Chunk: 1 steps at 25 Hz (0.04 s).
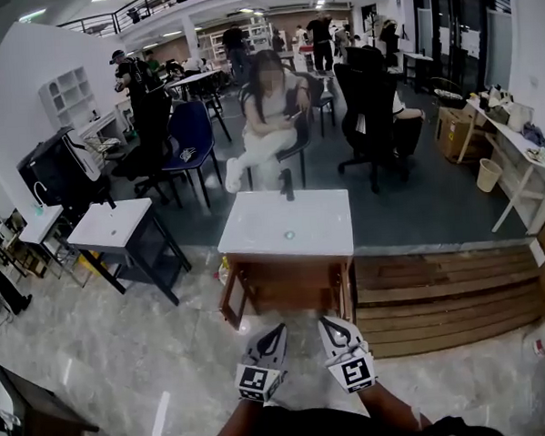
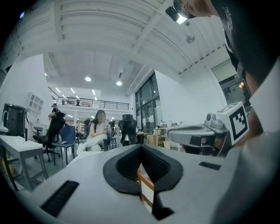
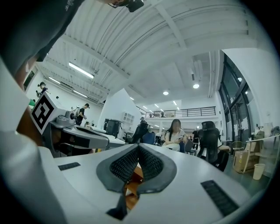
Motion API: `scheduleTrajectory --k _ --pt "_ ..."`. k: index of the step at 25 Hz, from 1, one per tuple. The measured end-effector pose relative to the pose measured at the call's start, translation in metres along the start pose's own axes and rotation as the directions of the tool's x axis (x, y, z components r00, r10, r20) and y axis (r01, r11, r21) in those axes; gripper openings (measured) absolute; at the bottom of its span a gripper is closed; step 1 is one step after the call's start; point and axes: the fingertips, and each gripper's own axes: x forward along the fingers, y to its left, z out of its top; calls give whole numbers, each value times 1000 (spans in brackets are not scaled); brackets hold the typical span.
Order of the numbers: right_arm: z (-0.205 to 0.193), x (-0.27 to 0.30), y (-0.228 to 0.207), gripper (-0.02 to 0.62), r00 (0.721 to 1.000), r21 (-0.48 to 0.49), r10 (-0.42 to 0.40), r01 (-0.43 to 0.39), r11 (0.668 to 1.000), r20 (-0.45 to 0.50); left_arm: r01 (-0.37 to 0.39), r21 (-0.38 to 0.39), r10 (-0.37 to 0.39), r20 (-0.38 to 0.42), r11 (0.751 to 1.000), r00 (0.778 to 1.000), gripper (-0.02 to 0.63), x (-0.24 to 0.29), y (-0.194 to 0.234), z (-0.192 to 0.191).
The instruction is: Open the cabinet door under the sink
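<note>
The sink unit stands straight ahead in the head view: a white basin top point(image 1: 256, 243) with a dark faucet point(image 1: 287, 183) on a wooden cabinet point(image 1: 290, 289). The cabinet's left door point(image 1: 232, 301) is swung outward at an angle. My left gripper point(image 1: 278, 332) and right gripper point(image 1: 326, 324) hang side by side just in front of the cabinet, apart from it. In the left gripper view the left gripper point(image 2: 141, 147) has its jaws together with nothing held. The right gripper point(image 3: 138, 147) looks the same in its own view. Only wood shows through the slits between the pads.
A second white-topped stand point(image 1: 118, 225) is at the left and a dark cabinet point(image 1: 32, 416) at the lower left. A wooden slatted platform point(image 1: 441, 299) lies to the right of the sink unit. A seated person point(image 1: 267, 112) and office chairs are behind it.
</note>
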Motion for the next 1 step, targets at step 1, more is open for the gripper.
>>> scheduleTrajectory --k 1 --pt "1 0 -1 25 1000 0 0 0 1000 0 -4 7 4 5 1000 1000 18 0 1 1"
